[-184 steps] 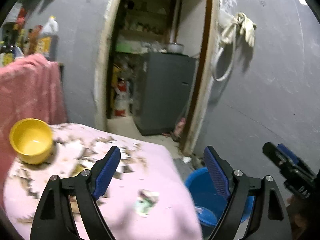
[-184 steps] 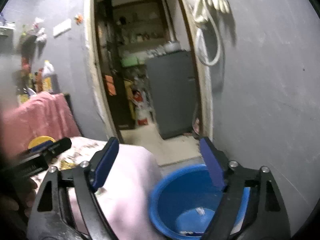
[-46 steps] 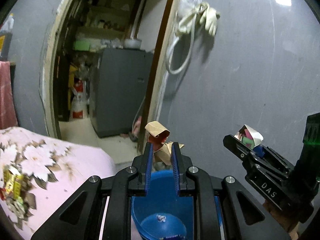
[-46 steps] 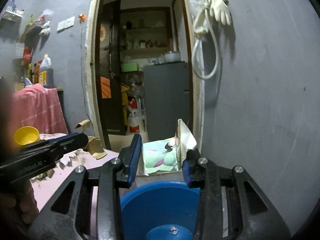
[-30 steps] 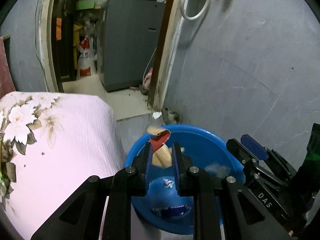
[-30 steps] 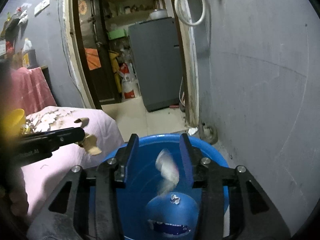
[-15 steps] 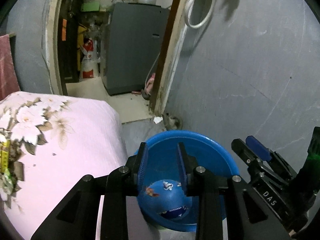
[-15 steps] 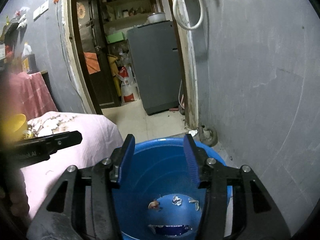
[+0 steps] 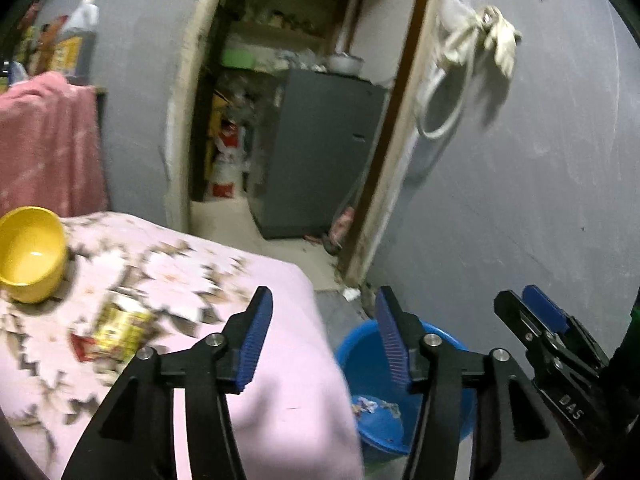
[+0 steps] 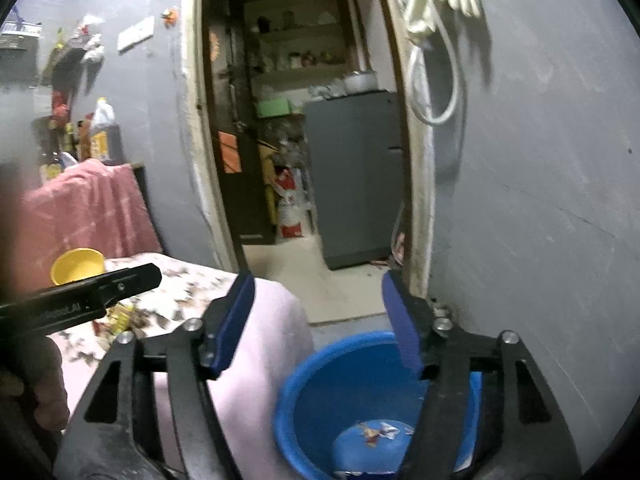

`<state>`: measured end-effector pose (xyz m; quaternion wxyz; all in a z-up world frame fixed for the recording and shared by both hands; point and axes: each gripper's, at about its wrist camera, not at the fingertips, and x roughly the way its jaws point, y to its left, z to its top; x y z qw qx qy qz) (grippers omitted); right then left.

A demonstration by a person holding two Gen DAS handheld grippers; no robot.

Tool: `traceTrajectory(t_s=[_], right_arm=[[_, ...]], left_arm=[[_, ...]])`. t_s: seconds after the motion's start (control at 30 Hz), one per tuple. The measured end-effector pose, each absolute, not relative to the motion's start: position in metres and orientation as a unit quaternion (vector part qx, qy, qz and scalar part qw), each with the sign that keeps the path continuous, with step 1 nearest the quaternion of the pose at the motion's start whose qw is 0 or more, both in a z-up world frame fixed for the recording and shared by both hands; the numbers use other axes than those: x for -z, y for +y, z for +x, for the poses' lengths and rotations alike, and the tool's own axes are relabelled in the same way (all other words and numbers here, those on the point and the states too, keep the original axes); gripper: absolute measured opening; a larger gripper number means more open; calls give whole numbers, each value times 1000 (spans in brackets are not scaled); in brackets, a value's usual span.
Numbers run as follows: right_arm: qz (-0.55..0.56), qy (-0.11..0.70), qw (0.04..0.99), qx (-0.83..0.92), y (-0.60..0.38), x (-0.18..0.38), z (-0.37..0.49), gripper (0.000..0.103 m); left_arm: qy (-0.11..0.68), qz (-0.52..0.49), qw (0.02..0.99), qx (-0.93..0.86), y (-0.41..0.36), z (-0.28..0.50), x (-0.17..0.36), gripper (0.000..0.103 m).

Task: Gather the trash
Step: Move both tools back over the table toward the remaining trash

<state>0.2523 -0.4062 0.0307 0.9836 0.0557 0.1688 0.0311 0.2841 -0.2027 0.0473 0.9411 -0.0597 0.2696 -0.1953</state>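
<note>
Left gripper (image 9: 322,336): jaws opening, nothing between the blue pads. Right gripper (image 10: 318,320): jaws opening, also empty. Round blue plastic tub (image 10: 320,392) on the floor at 6 o'clock in the right wrist view, paper scraps (image 10: 378,430) on its bottom. Yellow crumpled wrapper (image 9: 120,328) lies on the pink floral cloth-covered table (image 9: 192,276) at 9 o'clock, near the yellow plastic bowl (image 9: 30,254).

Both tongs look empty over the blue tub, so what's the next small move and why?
Probably swing the left tongs toward the yellow wrapper on the pink floral cloth. Both tongs are opening with nothing between them, scraps already lie in the blue tub, and that wrapper is the trash left in view.
</note>
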Motion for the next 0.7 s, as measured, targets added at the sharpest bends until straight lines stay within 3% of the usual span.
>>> traceTrajectory(t_s=[0.1,0.27,0.37,0.7], right_arm=[[57,156,985,-46,-384,-41,250,84],[60,138,986,-67,-350,-53,246,97],[63,127,987,-78,-332,-57,243,103],[58,85,990,-101,-281,-64,228,103]], left_arm=[[253,-63,950,172,-177,274,-58,60],[214,-77,964,137,-130,256,-68,94],[192,-81,970,121,-106,247,-72,98],[147,-66,984,75,-45,215,-69,99]])
